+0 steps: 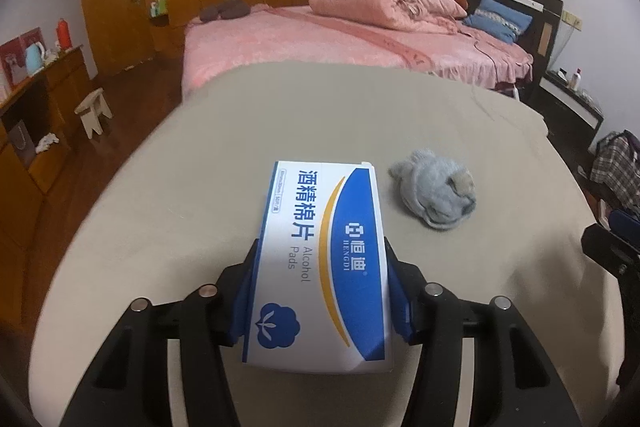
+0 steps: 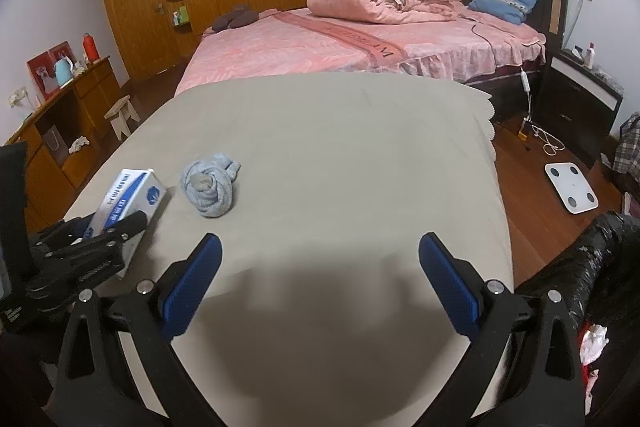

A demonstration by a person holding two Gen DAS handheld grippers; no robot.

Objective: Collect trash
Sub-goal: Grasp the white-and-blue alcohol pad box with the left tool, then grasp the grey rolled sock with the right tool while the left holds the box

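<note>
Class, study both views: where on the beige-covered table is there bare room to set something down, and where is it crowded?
Bare: the cloth from the grey sock ball across to the scalloped edge, and between the right gripper's open fingers. Crowded: the left corner, where the left gripper clamps the alcohol pads box beside the sock.

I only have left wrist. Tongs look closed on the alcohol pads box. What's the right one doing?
Observer: The right tongs are open with nothing between them, over bare beige cloth.
Operator: Where's the trash bag? Not in my view.
Observer: A black bag stands off the cloth's right edge, near the right tongs, with crumpled white and red scraps at its mouth.
Operator: Anything on the floor that side?
Observer: A white bathroom scale lies on the wood floor beyond the bag, with a white cable past it.
Operator: Box grip confirmed from outside?
Observer: Yes. The left tongs clamp the alcohol pads box, left of the grey cloth bundle.
</note>
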